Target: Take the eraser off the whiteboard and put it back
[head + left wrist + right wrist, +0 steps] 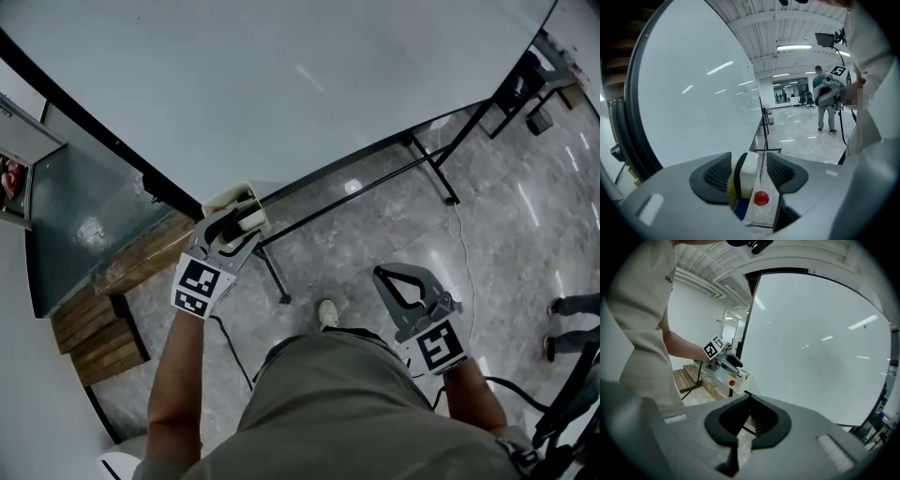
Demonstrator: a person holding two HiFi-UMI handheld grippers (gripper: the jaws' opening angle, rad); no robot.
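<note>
Eraser [746, 174] stands on edge between the spread jaws of our left gripper [749, 159]. It is close to the left pad and there is a clear gap on the right, so nothing clamps it. It sits in a pale tray [757, 215] with a red dot [761, 198] at the lower edge of the whiteboard [693, 93], at nine o'clock from the head view's middle. Our right gripper [751, 404], at four o'clock there, is clenched and empty, well apart from the board.
</note>
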